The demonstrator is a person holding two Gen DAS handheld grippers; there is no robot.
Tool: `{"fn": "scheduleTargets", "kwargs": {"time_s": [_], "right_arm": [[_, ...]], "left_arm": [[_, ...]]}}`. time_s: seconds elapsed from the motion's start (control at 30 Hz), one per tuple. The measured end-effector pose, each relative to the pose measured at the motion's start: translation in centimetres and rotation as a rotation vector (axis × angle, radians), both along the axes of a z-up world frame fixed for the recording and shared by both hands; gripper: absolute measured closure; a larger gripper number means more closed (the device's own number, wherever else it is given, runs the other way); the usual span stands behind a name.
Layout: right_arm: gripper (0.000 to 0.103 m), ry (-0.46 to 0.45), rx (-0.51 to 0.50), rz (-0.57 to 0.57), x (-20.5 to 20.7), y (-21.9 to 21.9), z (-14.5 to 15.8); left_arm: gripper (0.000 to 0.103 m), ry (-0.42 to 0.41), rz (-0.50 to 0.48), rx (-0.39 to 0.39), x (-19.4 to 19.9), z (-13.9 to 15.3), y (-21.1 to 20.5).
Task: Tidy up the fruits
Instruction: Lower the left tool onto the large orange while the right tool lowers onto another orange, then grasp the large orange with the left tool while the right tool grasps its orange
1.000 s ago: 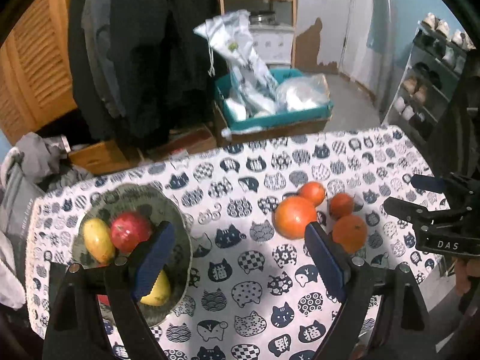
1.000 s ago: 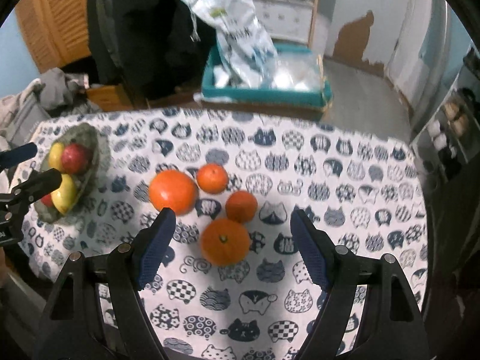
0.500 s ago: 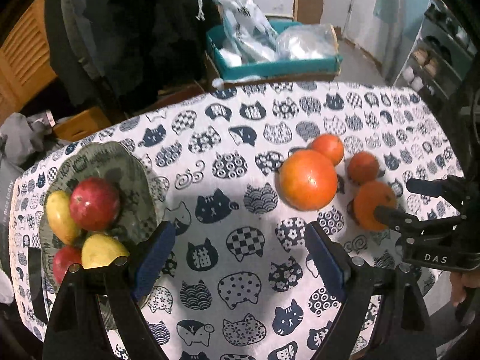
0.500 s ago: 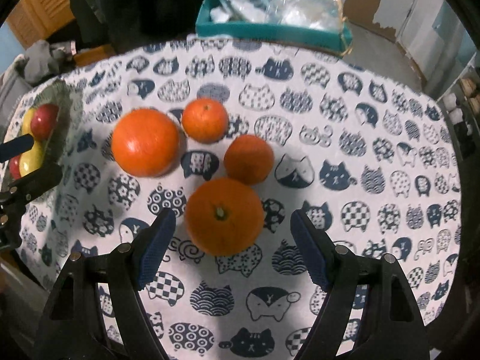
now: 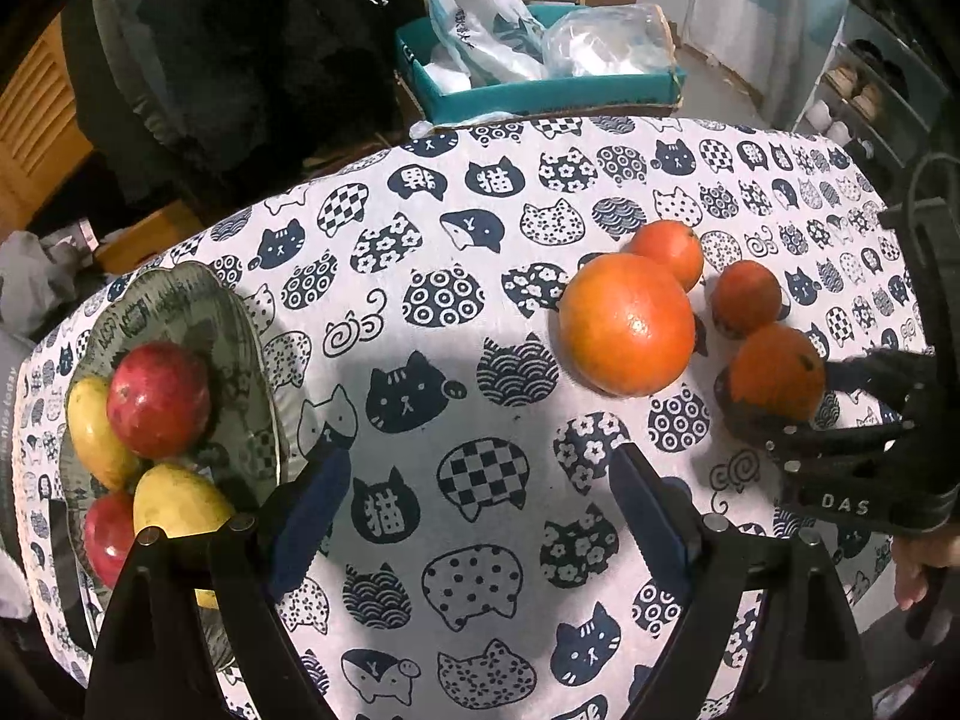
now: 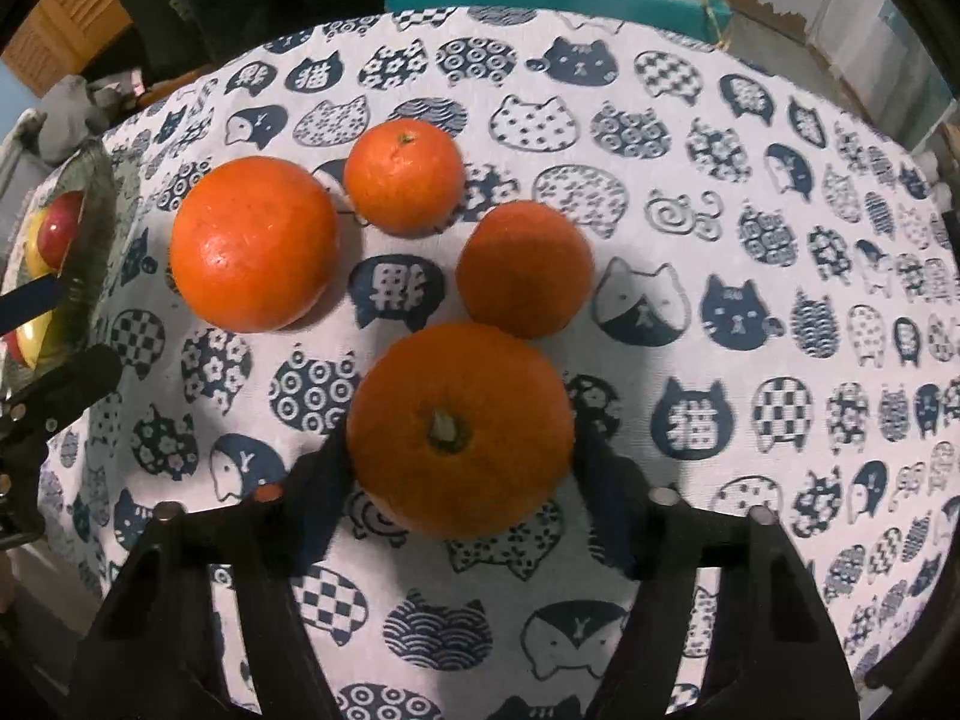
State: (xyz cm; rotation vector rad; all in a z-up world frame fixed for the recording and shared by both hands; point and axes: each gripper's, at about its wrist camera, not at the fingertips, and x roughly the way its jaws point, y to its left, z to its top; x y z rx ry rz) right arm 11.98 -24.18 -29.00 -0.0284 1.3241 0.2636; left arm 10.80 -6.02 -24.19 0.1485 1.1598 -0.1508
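Both cameras lower and closer than half second ago; fruit looms larger. Right gripper (image 6: pixel 459 468) now straddles nearest stemmed round orange (image 6: pixel 461 429), lower centre of right view, pads flanking its sides; contact or grip cannot tell. Left gripper (image 5: pixel 480 498) spread wide, empty, over white cat-print cloth (image 5: pixel 456 300). Large glossy orange (image 5: pixel 627 324), two small dimpled tangerines behind it. Grey patterned ribbed bowl (image 5: pixel 252 336), left edge of left view, holds red apples, yellow mangoes.
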Motion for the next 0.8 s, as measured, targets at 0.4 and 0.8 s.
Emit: {"fn": "scheduleTargets", "kwargs": {"time_s": [0.4, 0.8], "right_arm": [[0.039, -0.068, 0.014, -0.049, -0.6, -2.5, 3.3], [0.039, -0.116, 0.014, -0.126, 0.4, -6.5, 4.8]], "left_arm": [[0.014, 0.004, -0.025, -0.062, 2.0, -0.1, -1.9], [0.014, 0.051, -0.03, -0.135, 4.6, -1.1, -4.2]]}}
